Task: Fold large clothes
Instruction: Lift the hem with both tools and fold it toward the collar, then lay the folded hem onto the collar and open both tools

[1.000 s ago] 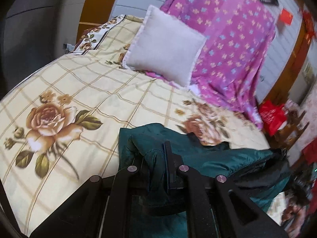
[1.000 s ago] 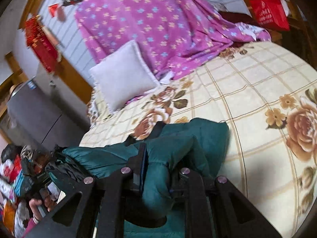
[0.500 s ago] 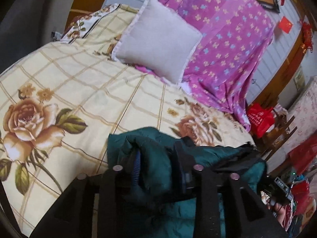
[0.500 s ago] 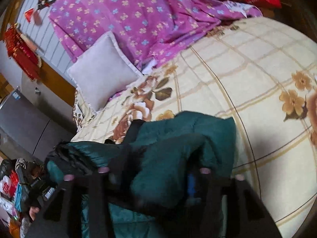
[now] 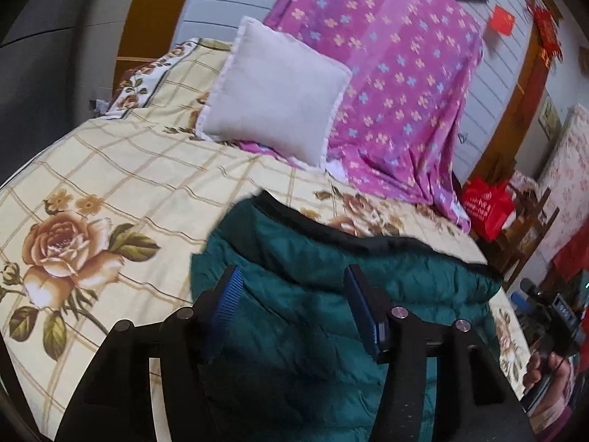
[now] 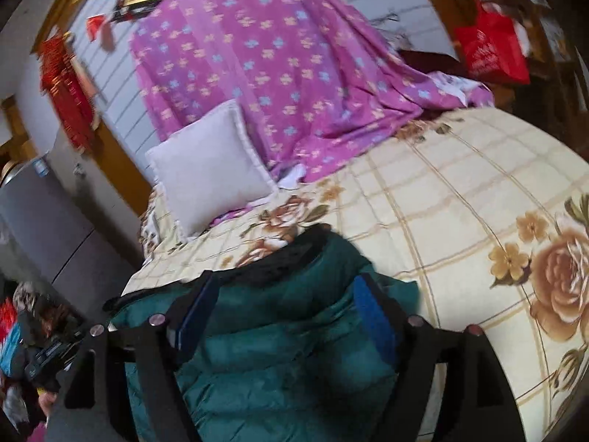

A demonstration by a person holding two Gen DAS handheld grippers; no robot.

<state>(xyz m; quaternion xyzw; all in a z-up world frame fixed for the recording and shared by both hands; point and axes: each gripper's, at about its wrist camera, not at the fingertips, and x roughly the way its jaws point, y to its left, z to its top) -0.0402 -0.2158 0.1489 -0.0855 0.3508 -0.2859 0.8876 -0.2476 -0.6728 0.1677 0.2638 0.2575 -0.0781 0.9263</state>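
Observation:
A dark teal padded jacket with a black edge lies folded on the rose-patterned bed sheet. In the left wrist view my left gripper hovers over the jacket's left part, its jaws opening, the blue pads clear of the fabric. In the right wrist view the same jacket fills the lower middle. My right gripper stands above its right part with jaws opening, and its blue pads do not press the cloth.
A pale square pillow leans on a pink flowered cover at the head of the bed. A red bag and furniture stand beside the bed. A hand holds the other gripper at the far right.
Both grippers were shut on bunched jacket fabric; they have opened and let it go. The jacket has dropped and lies flatter on the sheet.

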